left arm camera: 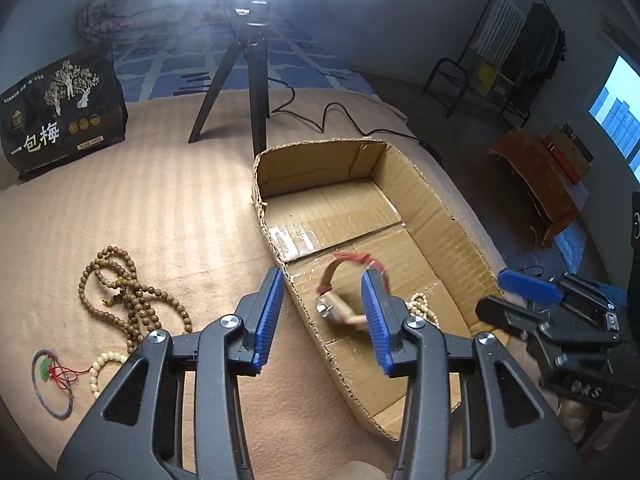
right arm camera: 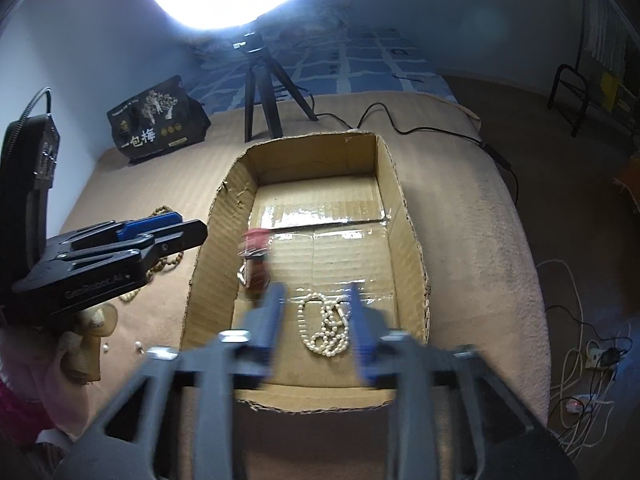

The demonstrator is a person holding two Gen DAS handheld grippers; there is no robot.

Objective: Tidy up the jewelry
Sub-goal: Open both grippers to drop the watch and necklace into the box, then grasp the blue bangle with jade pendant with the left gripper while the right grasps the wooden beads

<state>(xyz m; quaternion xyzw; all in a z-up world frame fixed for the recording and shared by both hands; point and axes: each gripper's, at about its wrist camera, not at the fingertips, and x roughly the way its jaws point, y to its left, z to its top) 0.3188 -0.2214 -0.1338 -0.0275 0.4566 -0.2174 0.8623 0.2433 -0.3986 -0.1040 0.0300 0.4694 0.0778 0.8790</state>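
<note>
The left hand-held gripper (left arm camera: 324,312) is hovering over the cardboard box's (left arm camera: 440,216) near edge, jaws apart and holding nothing. A blurred red-strapped watch (left arm camera: 340,300) is showing inside the box beside a pearl necklace (right arm camera: 326,326). The right hand-held gripper (right arm camera: 316,320) is also spread, empty. Brown beads (left arm camera: 128,296) are lying on the bed (left arm camera: 160,208).

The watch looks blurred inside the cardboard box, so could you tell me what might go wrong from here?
1. The watch is blurred beyond the open left hand-held gripper, apparently in motion; it may land on the pearl necklace and tangle.
2. The brown bead strand lies in loops on the blanket; lifting it may drag the white bead bracelet beside it.
</note>
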